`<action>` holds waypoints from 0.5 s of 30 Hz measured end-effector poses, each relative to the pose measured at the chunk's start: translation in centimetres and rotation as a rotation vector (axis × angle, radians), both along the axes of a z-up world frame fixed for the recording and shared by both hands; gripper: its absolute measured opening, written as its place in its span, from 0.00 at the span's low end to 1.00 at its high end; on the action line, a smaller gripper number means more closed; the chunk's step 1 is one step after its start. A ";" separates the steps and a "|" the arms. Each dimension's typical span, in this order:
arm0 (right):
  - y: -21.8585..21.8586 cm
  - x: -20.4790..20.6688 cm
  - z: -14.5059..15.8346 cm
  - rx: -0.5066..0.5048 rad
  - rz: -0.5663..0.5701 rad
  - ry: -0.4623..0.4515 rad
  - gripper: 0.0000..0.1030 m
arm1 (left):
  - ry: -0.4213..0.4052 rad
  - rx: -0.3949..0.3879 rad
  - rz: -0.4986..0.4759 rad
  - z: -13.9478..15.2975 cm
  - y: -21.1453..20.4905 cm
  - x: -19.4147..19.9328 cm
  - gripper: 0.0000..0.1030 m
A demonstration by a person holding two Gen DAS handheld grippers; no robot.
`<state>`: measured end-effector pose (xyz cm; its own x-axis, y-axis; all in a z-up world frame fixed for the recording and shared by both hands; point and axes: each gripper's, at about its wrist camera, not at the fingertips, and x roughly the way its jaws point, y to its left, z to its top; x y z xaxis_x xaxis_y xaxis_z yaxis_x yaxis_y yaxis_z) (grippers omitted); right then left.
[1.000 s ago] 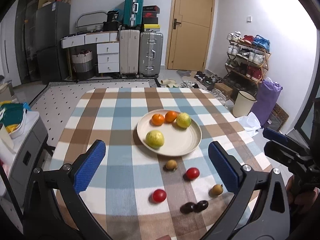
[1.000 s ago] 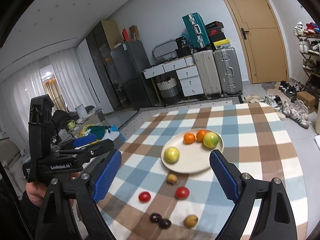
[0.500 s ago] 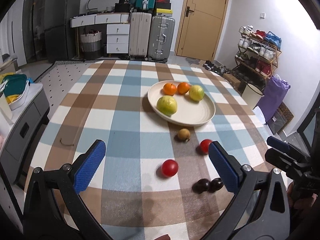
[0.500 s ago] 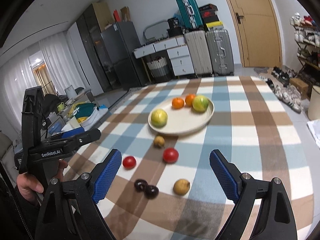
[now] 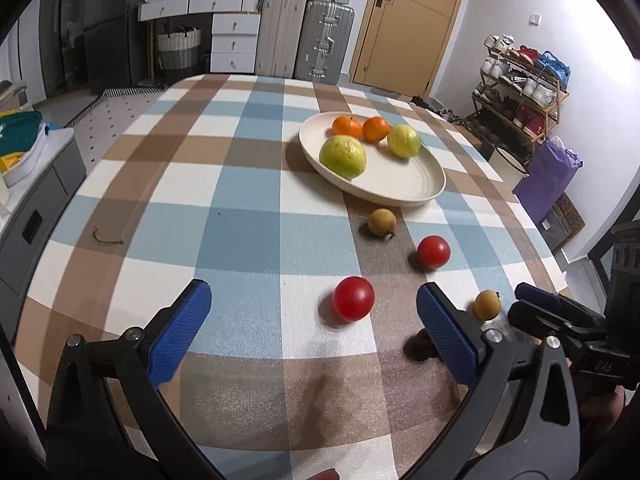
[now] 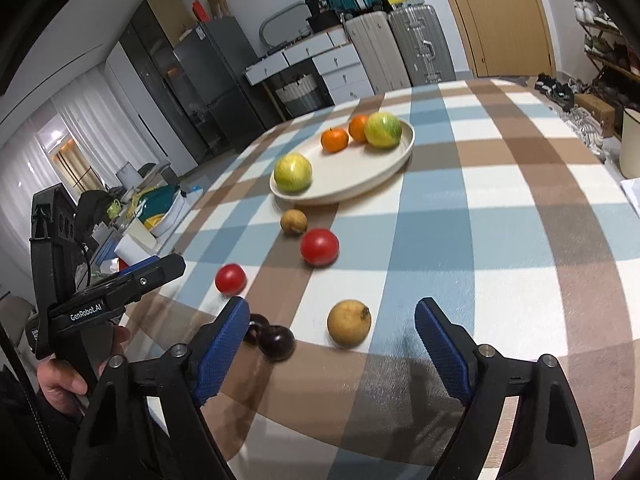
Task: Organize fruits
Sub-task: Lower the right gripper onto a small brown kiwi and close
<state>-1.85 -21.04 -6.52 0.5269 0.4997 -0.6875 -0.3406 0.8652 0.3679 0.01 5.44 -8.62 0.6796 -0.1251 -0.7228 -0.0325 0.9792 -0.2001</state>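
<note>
A cream plate holds two oranges and two yellow-green fruits. Loose on the checked cloth lie two red tomatoes, two small brown fruits and two dark plums. My left gripper is open, low over the cloth, with the near tomato just ahead between its fingers. My right gripper is open, with the near brown fruit just ahead between its fingers and the plums by its left finger.
The table's near edge lies under both grippers. A grey cabinet with tubs stands left of the table. Suitcases and drawers stand at the back; a shoe rack and purple bag stand to the right.
Both grippers have dropped lower and moved forward toward the loose fruit; the fruits now look larger and nearer. Both stay open. No fruit has moved.
</note>
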 end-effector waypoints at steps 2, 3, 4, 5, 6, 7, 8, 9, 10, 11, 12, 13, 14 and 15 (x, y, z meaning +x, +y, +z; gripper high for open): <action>0.1 0.1 -0.4 -0.001 -0.001 0.011 0.80 | 0.009 -0.007 0.002 -0.4 0.1 0.3 0.99; 0.3 0.2 -0.6 0.001 0.004 0.016 0.79 | 0.014 -0.012 0.002 -0.6 0.1 0.5 0.99; 0.4 0.2 -0.7 -0.003 0.006 0.019 0.79 | 0.018 -0.015 0.000 -0.7 0.1 0.5 0.99; 0.5 0.3 -0.8 -0.011 0.006 0.022 0.79 | 0.021 -0.018 -0.001 -0.8 0.2 0.7 0.99; 0.5 0.4 -0.8 -0.016 0.004 0.025 0.79 | 0.023 -0.019 -0.001 -1.0 0.2 0.8 0.99; 0.5 0.4 -0.8 -0.019 0.000 0.027 0.78 | 0.023 -0.019 -0.002 -1.0 0.3 0.8 0.99; 0.6 0.5 -0.9 -0.021 -0.004 0.031 0.76 | 0.023 -0.019 -0.001 -1.1 0.3 0.9 0.99; 0.6 0.5 -0.9 -0.022 -0.003 0.034 0.75 | 0.022 -0.019 -0.002 -1.0 0.3 0.8 0.99; 0.7 0.5 -1.0 -0.026 -0.002 0.036 0.71 | 0.023 -0.020 -0.003 -1.1 0.3 0.9 0.99; 0.8 0.5 -1.0 -0.033 0.000 0.036 0.68 | 0.026 -0.020 -0.004 -1.2 0.4 1.0 0.99; 1.0 0.5 -1.0 -0.039 0.002 0.036 0.67 | 0.028 -0.021 -0.005 -1.3 0.4 0.9 0.99; 1.1 0.5 -1.0 -0.045 0.005 0.037 0.63 | 0.030 -0.023 -0.006 -1.4 0.5 1.0 0.99; 1.3 0.5 -1.1 -0.053 0.005 0.037 0.60 | 0.034 -0.025 -0.004 -1.5 0.6 1.1 0.99; 1.3 0.5 -1.1 -0.064 0.000 0.038 0.58 | 0.035 -0.027 -0.003 -1.6 0.7 1.1 0.99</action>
